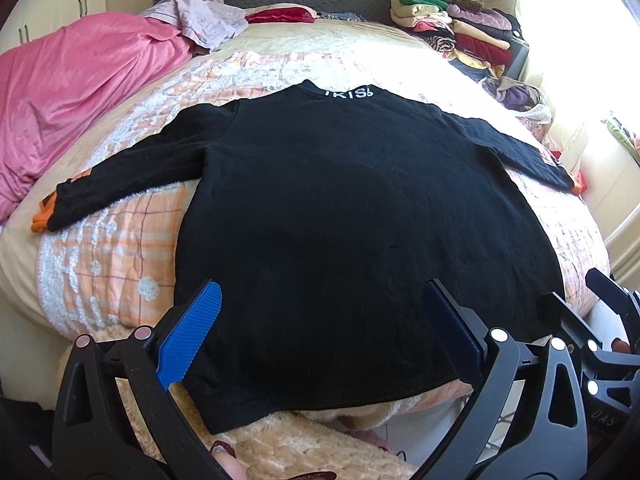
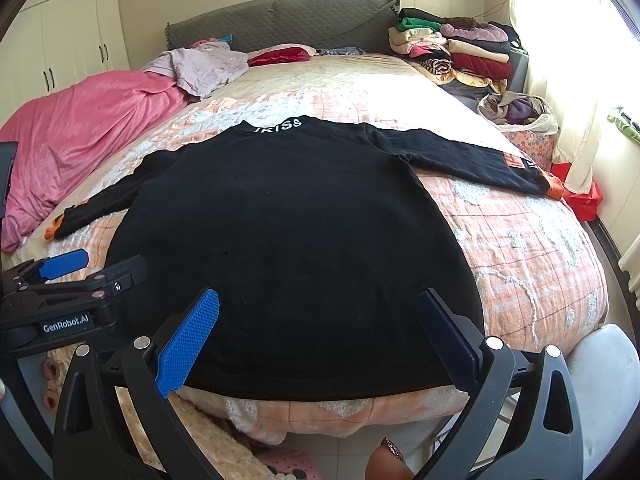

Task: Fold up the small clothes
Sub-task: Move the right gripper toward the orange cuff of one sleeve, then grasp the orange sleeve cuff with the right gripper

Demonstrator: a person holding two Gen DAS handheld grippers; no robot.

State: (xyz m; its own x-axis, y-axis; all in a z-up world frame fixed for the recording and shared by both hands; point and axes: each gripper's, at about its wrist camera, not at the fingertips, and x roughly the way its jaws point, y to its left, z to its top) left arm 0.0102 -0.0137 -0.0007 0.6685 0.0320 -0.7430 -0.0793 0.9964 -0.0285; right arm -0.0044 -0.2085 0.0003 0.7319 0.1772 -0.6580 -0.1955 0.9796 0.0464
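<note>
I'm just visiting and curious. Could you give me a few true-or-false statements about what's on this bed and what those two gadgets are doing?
1. The black sweater lies spread flat on the bed, sleeves out. True.
2. The left gripper is clamped on the hem. False: its fingers are open, holding nothing.
3. The right gripper is open. True.
4. The pink blanket covers the sweater. False: it lies bunched apart at the bed's side.
5. Folded clothes are stacked near the headboard. True.

Matt black knit sweater [image 1: 340,220] on tufted cloth bedspread [image 1: 120,248]; textured blue plastic pads [image 1: 192,336].
</note>
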